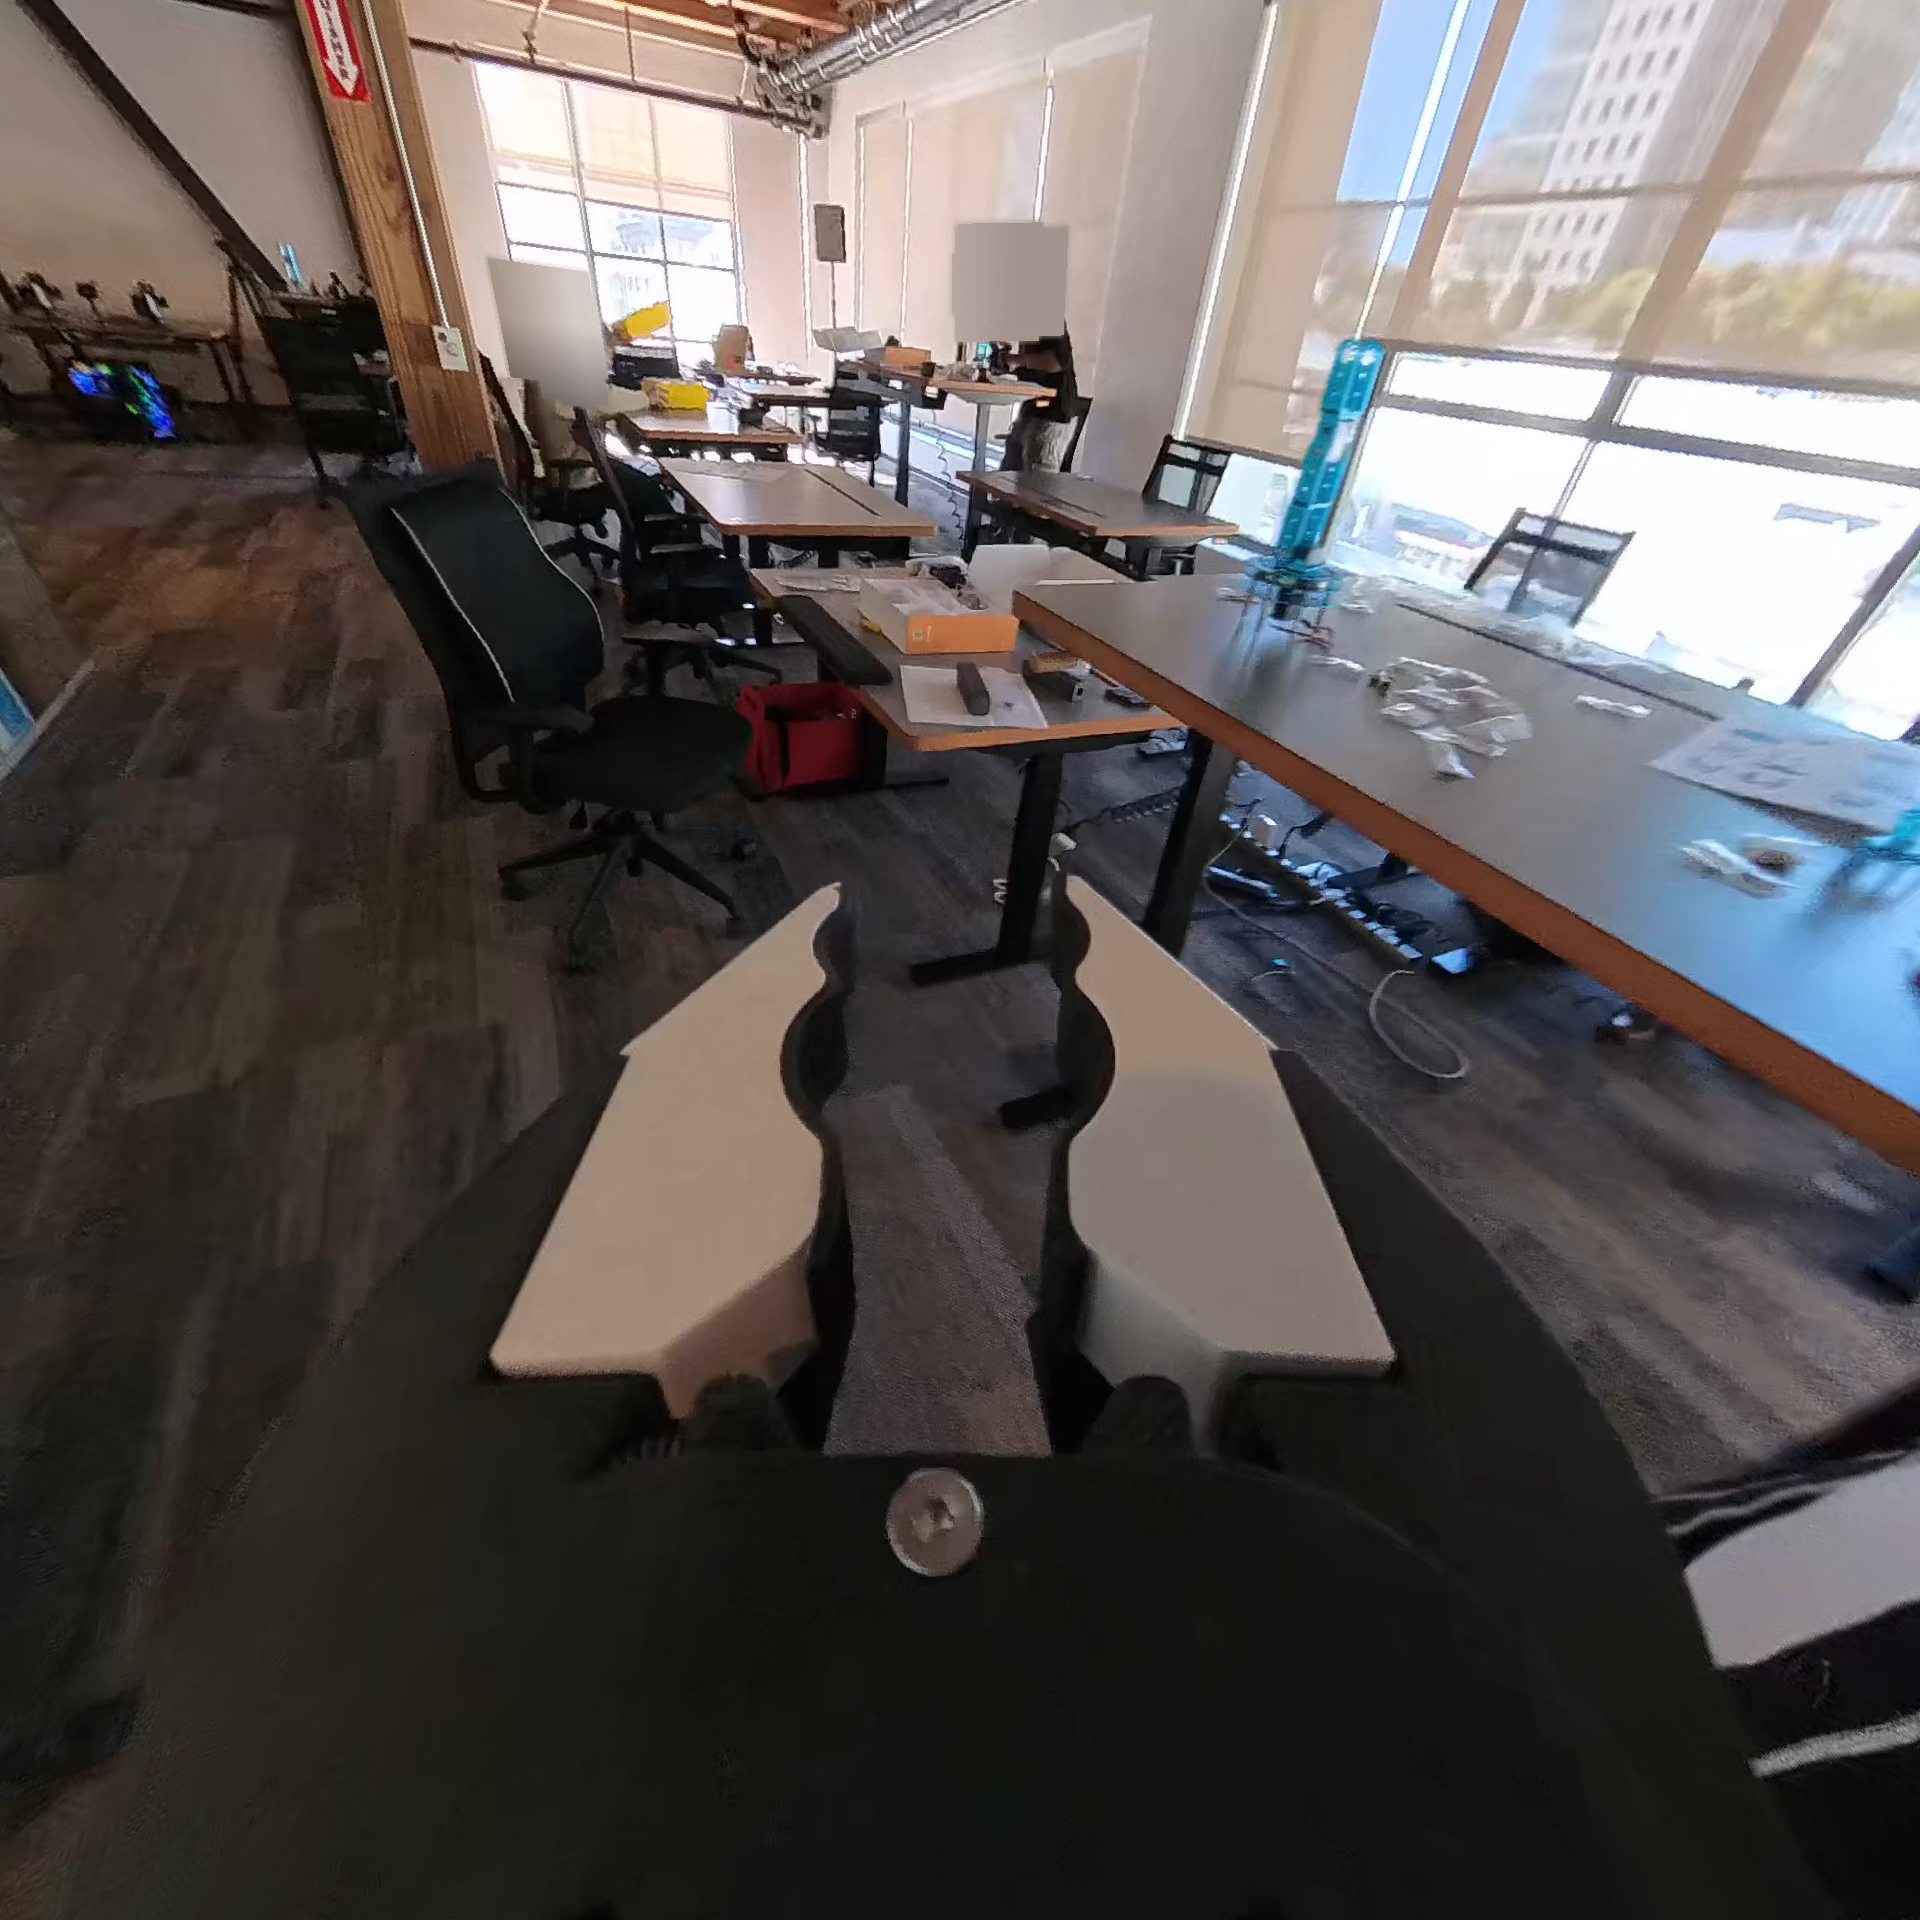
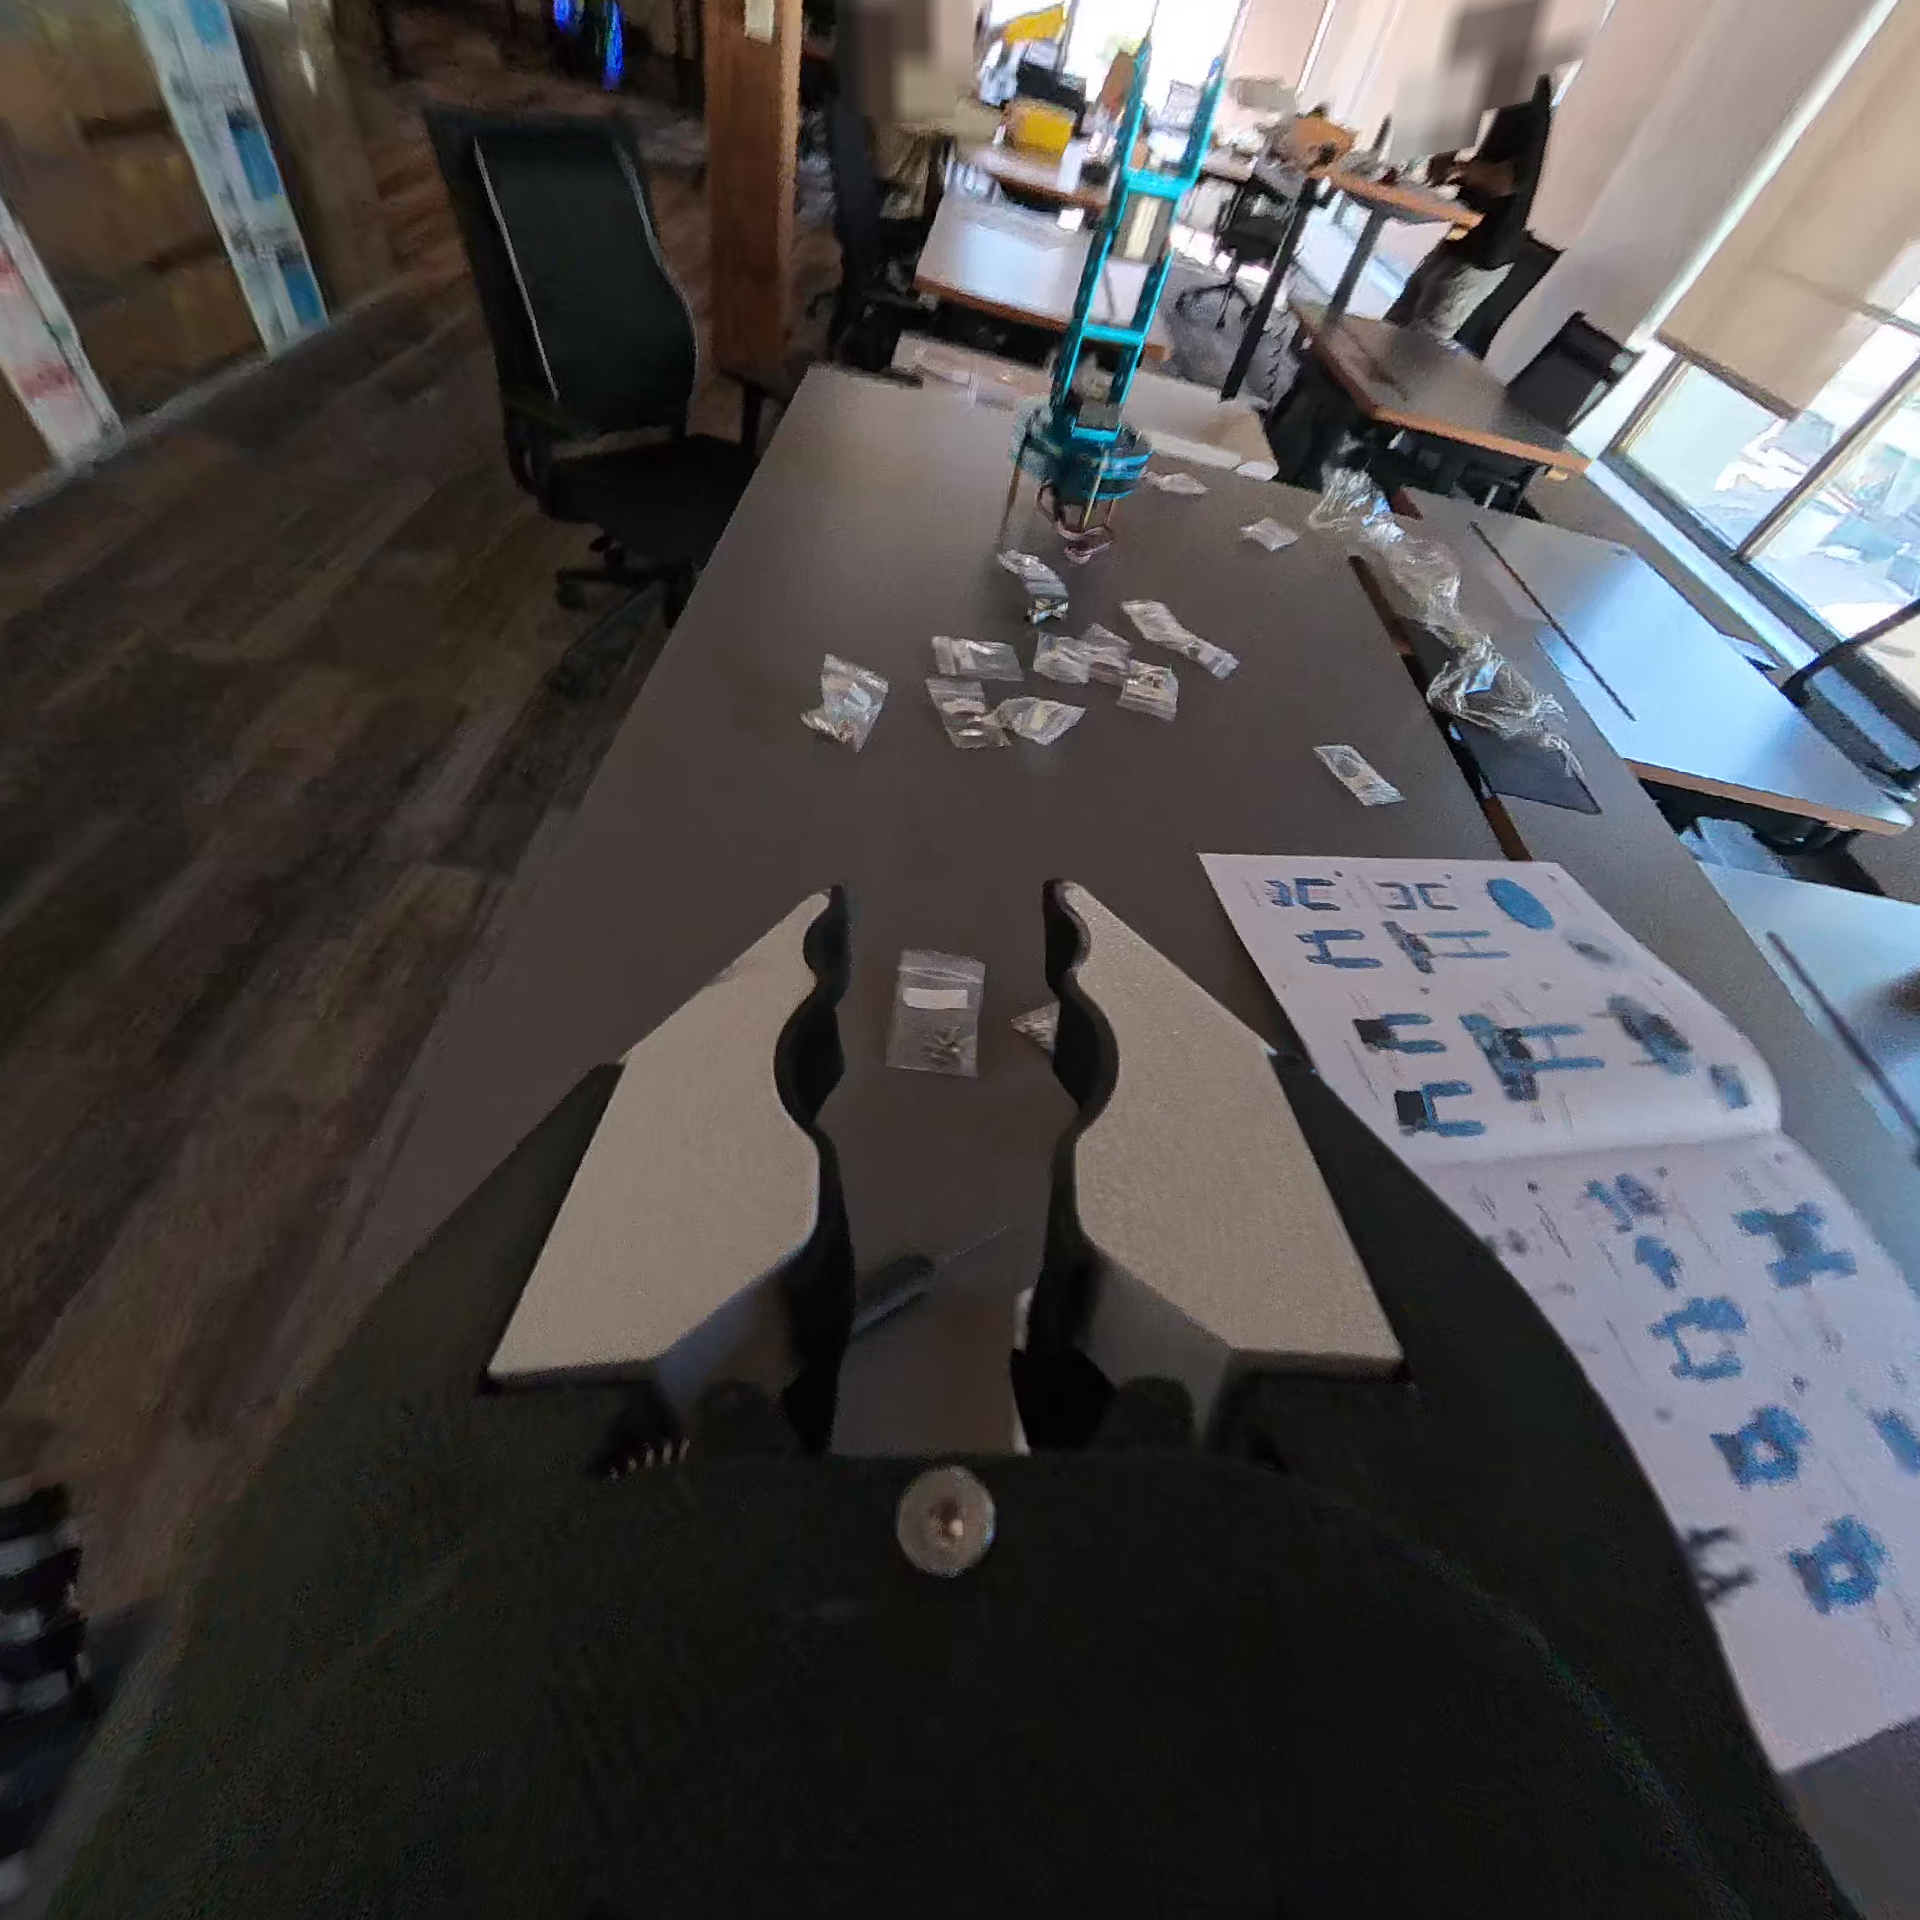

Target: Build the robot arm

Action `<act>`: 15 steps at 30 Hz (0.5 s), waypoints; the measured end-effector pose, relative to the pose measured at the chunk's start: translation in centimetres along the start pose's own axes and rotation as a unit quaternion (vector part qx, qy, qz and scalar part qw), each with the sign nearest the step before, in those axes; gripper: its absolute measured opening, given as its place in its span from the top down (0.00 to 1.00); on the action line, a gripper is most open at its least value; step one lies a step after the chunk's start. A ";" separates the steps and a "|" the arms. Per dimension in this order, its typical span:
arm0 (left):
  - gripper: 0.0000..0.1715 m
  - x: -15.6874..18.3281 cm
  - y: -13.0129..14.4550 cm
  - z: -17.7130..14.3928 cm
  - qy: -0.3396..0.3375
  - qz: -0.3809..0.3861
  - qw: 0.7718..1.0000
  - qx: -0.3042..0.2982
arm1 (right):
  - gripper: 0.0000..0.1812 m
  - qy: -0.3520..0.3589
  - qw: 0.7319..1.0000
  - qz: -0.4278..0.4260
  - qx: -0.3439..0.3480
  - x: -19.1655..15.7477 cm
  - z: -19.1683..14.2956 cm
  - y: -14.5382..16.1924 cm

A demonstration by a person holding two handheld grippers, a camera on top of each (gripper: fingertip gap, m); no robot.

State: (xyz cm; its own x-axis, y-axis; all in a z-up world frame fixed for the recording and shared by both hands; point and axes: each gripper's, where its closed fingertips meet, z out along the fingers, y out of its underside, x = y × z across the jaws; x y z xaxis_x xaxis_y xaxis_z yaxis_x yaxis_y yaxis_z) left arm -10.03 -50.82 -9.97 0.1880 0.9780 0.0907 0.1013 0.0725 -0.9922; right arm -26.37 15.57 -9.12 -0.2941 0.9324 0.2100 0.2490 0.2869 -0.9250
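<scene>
My left gripper (image 1: 951,899) is open and empty, held over the floor off the near left side of a long dark table (image 1: 1507,748). My right gripper (image 2: 945,899) is open and empty above the same table (image 2: 831,831); a small clear bag of screws (image 2: 935,1010) lies on the table between its fingertips. Several more clear parts bags (image 2: 1023,670) lie farther along. A teal tower-like model (image 2: 1101,312) stands at the far end; it also shows in the left wrist view (image 1: 1314,478). An open instruction booklet (image 2: 1538,1122) with blue drawings lies to the right.
A black office chair (image 1: 540,665) stands left of the desks; it also shows in the right wrist view (image 2: 582,312). A smaller desk (image 1: 966,665) holds an orange box (image 1: 940,618). A red bag (image 1: 800,732) and cables (image 1: 1330,894) lie underneath. A striped sleeve (image 1: 1808,1621) is at right.
</scene>
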 end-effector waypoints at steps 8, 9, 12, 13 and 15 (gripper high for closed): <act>0.81 -1.4 -4.1 16.8 0.038 -0.001 0.999 0.033 | 0.78 0.007 0.986 -0.110 -0.128 3.9 7.9 -1.1; 0.81 -1.3 -4.2 19.2 0.046 -0.001 0.998 0.036 | 0.78 0.004 0.984 -0.112 -0.135 4.0 9.0 -1.1; 0.81 0.3 -3.8 26.0 0.105 -0.023 0.994 0.026 | 0.78 -0.010 0.979 -0.112 -0.173 3.6 11.5 -0.2; 0.81 0.6 -3.5 28.1 0.120 -0.020 0.992 0.015 | 0.78 -0.009 0.977 -0.114 -0.180 3.5 12.2 0.0; 0.81 0.2 -2.6 32.0 0.131 0.002 0.991 -0.007 | 0.78 -0.001 0.975 -0.111 -0.194 3.7 13.5 0.3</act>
State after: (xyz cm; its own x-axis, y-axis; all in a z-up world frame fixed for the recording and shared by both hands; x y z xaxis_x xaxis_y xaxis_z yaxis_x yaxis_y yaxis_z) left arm -41.56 -44.55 -10.10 0.4359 0.8936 0.1069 0.1133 0.0634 -0.9915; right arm -39.81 16.13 -12.93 -0.3817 0.8377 0.3907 0.5087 0.5433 -0.6679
